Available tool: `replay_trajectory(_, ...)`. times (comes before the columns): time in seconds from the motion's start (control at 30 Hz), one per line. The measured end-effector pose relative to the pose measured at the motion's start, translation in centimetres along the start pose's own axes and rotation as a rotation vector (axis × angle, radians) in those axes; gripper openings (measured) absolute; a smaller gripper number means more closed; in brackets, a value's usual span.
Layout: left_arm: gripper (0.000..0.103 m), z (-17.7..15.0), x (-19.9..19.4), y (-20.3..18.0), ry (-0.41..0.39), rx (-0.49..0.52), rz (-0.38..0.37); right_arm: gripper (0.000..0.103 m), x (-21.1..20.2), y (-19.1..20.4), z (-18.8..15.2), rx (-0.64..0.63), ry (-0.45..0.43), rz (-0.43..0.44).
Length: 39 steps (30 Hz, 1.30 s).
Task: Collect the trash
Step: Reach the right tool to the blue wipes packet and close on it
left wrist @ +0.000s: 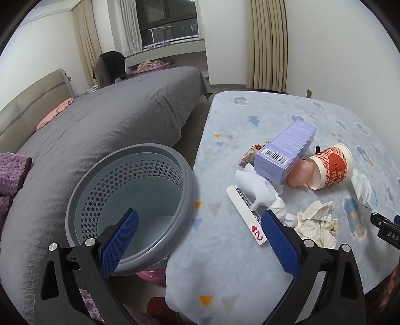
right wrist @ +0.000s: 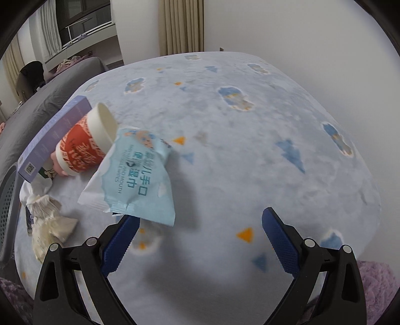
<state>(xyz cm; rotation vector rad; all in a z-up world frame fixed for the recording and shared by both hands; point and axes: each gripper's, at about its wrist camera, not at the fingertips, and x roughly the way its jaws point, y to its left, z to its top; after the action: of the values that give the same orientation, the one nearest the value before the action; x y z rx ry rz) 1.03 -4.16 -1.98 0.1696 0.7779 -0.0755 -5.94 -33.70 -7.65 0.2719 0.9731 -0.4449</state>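
Note:
A grey perforated bin stands at the left edge of a table with a pale blue patterned cloth. On the cloth lie a purple box, a tipped red and white paper cup, a white tissue, a crumpled paper, a playing card and a light blue wet-wipe packet. My left gripper is open and empty, between bin and trash. My right gripper is open, its left finger just under the packet's near edge; cup and box lie beyond.
A bed with a grey cover stands left of the table, with a purple blanket on it. A pink object sits under the bin. Curtains and a window are at the back wall.

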Motion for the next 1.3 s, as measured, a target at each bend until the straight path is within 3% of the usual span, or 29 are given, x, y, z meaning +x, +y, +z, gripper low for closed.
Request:
replay_trajectory(0.27, 0.097, -0.2, 0.1, -0.9, -0.002, 0.019, 0.008, 0.094, -3.3, 0.4, -1.2, -0.055, -0.006, 0.169)
replay_trajectory(0.47, 0.097, -0.4, 0.1, -1.6, 0.010, 0.013, -0.007, 0.094, -2.4, 1.8, 1.2, -0.047, -0.012, 0.214)
replay_trajectory(0.77, 0.097, -1.2, 0.4, -3.0, 0.029, 0.018, -0.025, 0.094, 2.7, 3.6, 4.1, -0.015, 0.064, 0.189)
replay_trajectory(1.03, 0.097, -1.7, 0.7, -4.0, 0.048, 0.022, -0.029, 0.093, 4.9, 3.7, 4.3, 0.008, 0.125, 0.197)
replay_trajectory(1.1, 0.097, -1.8, 0.7, -4.2, 0.054, 0.023, -0.032, 0.085, 4.7, 3.6, 4.2, -0.007, 0.117, 0.196)
replay_trajectory(1.17, 0.097, -1.9, 0.8, -4.5, 0.058, 0.025, -0.033, 0.061, 4.5, 3.6, 4.2, -0.031, 0.104, 0.185)
replay_trajectory(1.3, 0.097, -2.2, 0.6, -5.4, 0.071, 0.026, -0.049, 0.055, 4.2, 2.8, 4.0, -0.017, 0.102, 0.229)
